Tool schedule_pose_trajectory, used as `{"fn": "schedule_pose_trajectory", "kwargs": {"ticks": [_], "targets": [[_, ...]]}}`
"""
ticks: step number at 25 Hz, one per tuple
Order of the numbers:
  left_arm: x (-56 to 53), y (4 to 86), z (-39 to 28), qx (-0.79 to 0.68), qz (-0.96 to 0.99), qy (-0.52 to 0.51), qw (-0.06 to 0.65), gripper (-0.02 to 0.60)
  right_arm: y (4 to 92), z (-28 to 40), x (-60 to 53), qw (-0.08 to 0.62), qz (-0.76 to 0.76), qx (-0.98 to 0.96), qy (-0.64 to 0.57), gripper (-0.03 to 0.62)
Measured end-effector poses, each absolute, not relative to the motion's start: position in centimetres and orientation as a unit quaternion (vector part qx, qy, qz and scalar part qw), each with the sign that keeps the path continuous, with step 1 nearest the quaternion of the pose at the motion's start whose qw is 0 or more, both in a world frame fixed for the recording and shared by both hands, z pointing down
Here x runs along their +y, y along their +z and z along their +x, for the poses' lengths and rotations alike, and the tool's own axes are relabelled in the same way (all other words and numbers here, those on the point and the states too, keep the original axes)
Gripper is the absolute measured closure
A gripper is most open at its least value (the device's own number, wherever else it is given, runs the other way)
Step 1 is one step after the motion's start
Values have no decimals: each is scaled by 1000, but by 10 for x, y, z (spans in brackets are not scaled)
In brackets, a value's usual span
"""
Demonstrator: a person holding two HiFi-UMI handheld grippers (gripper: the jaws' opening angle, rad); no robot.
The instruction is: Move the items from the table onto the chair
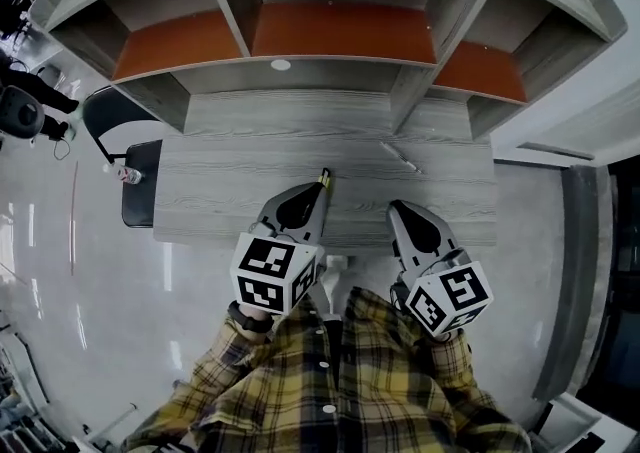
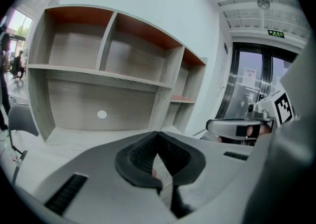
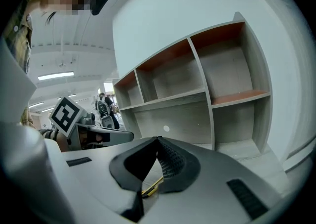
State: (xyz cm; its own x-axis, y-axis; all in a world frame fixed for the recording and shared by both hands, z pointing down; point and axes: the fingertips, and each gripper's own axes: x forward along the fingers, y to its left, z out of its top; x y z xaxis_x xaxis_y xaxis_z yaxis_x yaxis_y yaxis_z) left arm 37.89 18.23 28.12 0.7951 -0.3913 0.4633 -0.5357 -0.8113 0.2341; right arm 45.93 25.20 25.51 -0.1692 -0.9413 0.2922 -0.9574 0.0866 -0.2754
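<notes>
A grey wooden table [image 1: 230, 191] holds a yellow-and-black pen-like item [image 1: 324, 179] and, further right, a thin white pen [image 1: 400, 157]. My left gripper [image 1: 316, 191] is shut and empty, its tips just short of the yellow item. My right gripper [image 1: 396, 208] is also shut and empty, hovering over the table's near edge below the white pen. In the right gripper view the yellow item [image 3: 153, 188] shows through the gap under the shut jaws. A dark chair [image 1: 140, 191] stands at the table's left end with a small bottle [image 1: 128, 175] on its seat.
A shelf unit with orange-backed compartments [image 1: 340, 31] rises behind the table. Shiny floor [image 1: 80, 271] lies left of the chair, where people stand in the distance [image 1: 30, 91]. A glass door [image 2: 252, 84] is to the right. My plaid sleeves [image 1: 340, 391] fill the bottom of the head view.
</notes>
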Motion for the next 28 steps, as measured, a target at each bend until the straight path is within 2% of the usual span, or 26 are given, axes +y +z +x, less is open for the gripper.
{"fn": "schedule_pose_trajectory", "kwargs": {"ticks": [10,17,28], "targets": [[174,309,378,-266,914,222,210,570,271,460,239,19,630,-742,229,576],[172,345,374,-247,904,244,250,402,284,454,234,32,628,-739,244,576],[165,457,375,-265,865,340,257,397,335,467,255,40,648,-700,299,576]]}}
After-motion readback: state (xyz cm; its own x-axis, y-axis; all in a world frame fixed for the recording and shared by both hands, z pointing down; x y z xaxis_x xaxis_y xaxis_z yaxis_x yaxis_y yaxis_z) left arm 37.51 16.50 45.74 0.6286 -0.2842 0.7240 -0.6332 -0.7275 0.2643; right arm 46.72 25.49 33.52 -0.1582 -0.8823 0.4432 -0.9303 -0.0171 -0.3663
